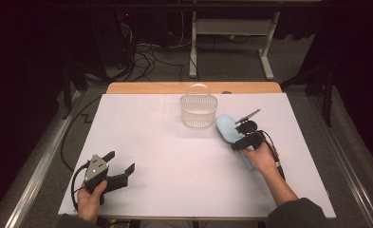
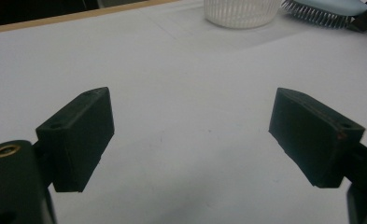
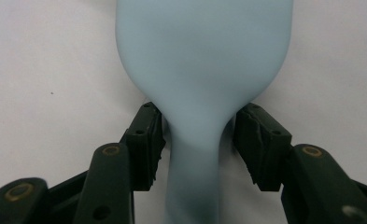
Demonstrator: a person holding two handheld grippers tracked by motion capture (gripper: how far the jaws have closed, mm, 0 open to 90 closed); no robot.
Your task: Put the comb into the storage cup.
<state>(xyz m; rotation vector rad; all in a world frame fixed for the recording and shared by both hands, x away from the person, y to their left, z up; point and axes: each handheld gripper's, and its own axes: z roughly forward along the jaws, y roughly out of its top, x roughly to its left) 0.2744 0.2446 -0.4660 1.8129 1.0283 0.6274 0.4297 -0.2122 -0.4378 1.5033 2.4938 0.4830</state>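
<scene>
A light blue brush (image 1: 228, 127) lies on the white table (image 1: 174, 161), right of centre, just beside a white basket (image 1: 199, 110). Its long axis runs from its handle at the person's right hand (image 1: 261, 157) up-left to its head by the basket. The right gripper (image 3: 197, 140) straddles the narrow neck, jaws near it on both sides, contact unclear. The left gripper (image 1: 121, 162) rests near-left, jaws wide apart.
</scene>
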